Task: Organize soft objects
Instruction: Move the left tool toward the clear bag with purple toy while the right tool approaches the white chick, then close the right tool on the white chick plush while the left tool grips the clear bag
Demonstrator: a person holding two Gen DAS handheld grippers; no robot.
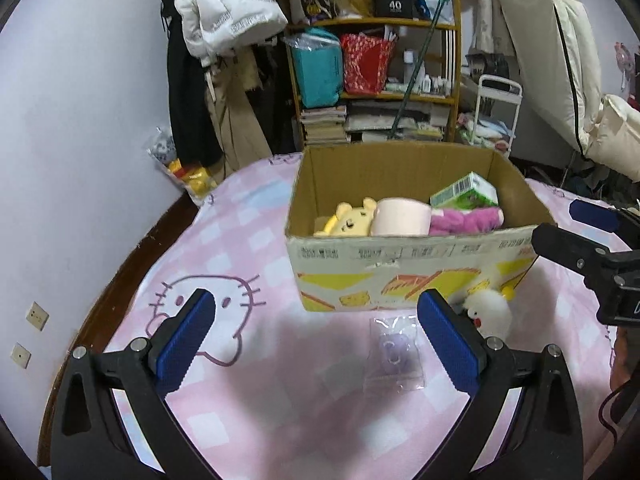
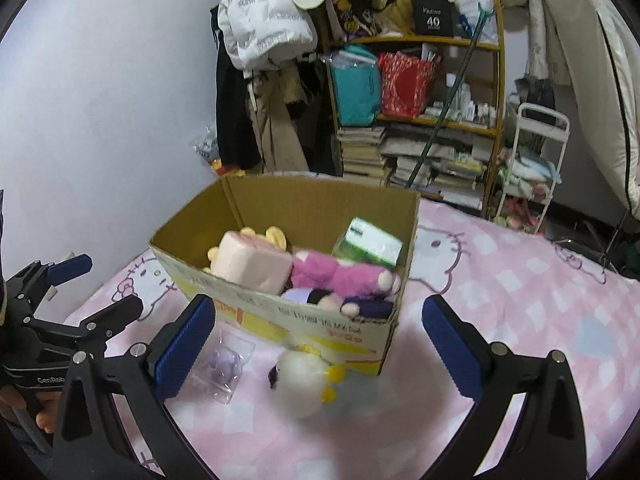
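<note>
- Two soft things lie outside the cardboard box, on the pink bedspread: a white plush toy touching the box's near wall, and a small clear bag with a purple item just beside it.
- Right gripper: fingers spread wide, empty. The white plush sits between them, slightly ahead and below. Likely next pick.
- Left gripper: fingers also wide apart, holding nothing. The clear bag lies between its fingers, toward the right one; the plush peeks past that finger.
- Right gripper looks better lined up on the plush; left is nearer the bag.
- Plush appears roundish, no clear long axis.
- Box already holds a yellow bear plush, a pink plush and other items.
</note>
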